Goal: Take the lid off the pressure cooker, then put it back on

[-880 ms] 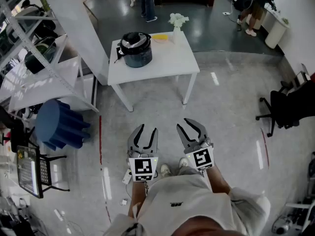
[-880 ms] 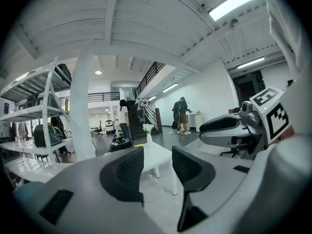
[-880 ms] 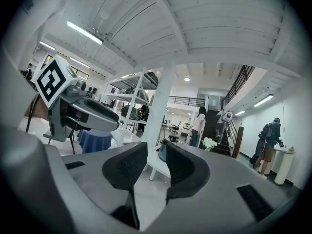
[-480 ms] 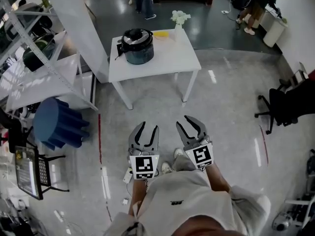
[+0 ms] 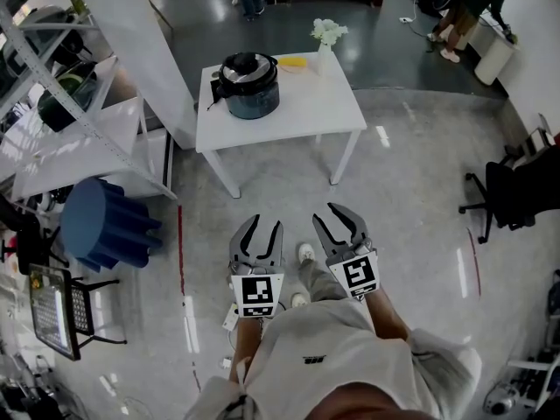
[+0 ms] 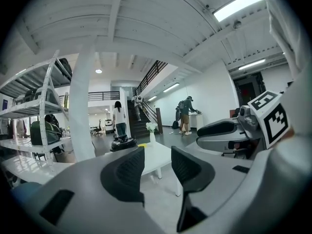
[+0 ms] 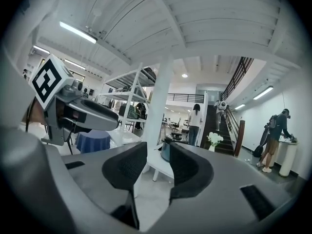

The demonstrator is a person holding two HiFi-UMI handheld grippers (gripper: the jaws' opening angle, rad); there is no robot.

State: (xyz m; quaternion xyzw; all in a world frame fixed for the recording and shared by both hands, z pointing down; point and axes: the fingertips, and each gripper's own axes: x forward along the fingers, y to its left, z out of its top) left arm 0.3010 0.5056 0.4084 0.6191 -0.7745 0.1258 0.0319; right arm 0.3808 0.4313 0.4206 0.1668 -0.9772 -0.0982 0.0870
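The pressure cooker (image 5: 249,87), dark blue-grey with its black and silver lid (image 5: 248,66) on, stands at the left of a white table (image 5: 315,112) well ahead of me. In the left gripper view the pressure cooker (image 6: 122,143) shows small and far off. Both grippers hang at waist height over the floor, far short of the table. My left gripper (image 5: 262,225) and right gripper (image 5: 331,217) are shut, with only a narrow gap between the pads and nothing in them. In the right gripper view the cooker (image 7: 167,146) is partly hidden behind the jaws.
A vase of white flowers (image 5: 325,35) and a yellow item (image 5: 293,61) sit at the table's back. Metal shelving (image 5: 61,103) and a blue round stool (image 5: 101,221) stand to the left, an office chair (image 5: 516,195) to the right. People stand in the background.
The table and cooker have shifted slightly lower and closer in the head view. One foot has stepped forward between the grippers. Both grippers keep their pose.
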